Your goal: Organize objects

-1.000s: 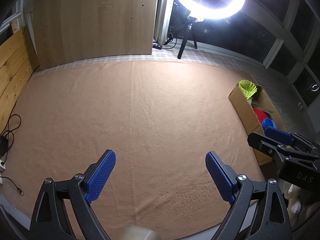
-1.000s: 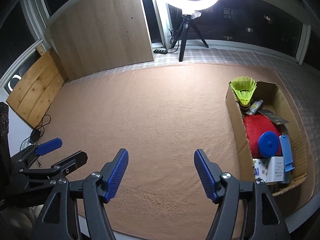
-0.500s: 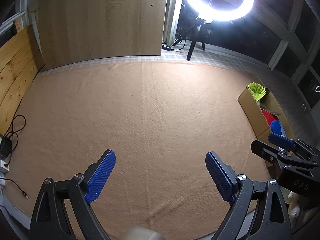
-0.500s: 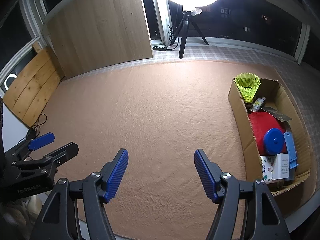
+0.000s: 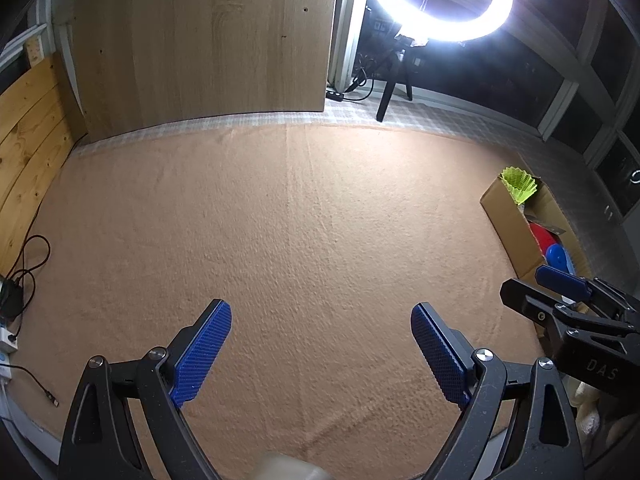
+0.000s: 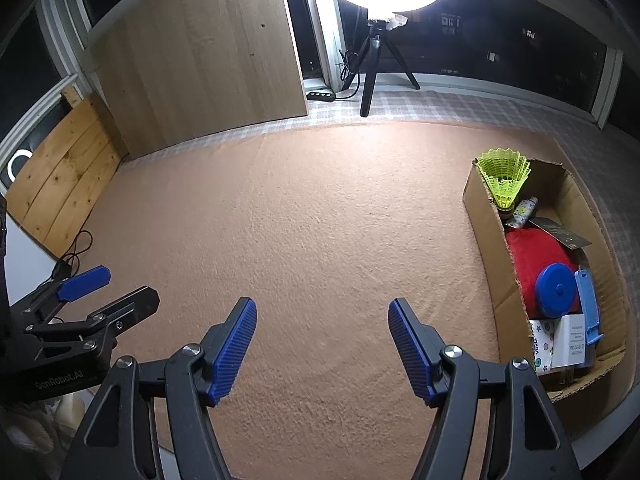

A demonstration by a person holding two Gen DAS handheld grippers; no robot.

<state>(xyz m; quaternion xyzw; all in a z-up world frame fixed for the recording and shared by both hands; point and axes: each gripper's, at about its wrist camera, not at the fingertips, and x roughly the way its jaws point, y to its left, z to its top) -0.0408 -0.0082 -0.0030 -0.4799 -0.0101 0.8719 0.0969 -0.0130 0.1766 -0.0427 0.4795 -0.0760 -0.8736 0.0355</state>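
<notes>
Our left gripper (image 5: 320, 354) hangs wide apart over the bare tan carpet (image 6: 320, 216), nothing between its pads. Our right gripper (image 6: 322, 346) gapes empty too. At far right, the cardboard box (image 6: 490, 264) holds the gathered objects, a yellow shuttlecock (image 6: 505, 176) uppermost.

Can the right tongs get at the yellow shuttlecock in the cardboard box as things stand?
Probably yes. The right tongs are open and empty, and the shuttlecock sticks up at the far end of the open-topped box, nothing covering it.
</notes>
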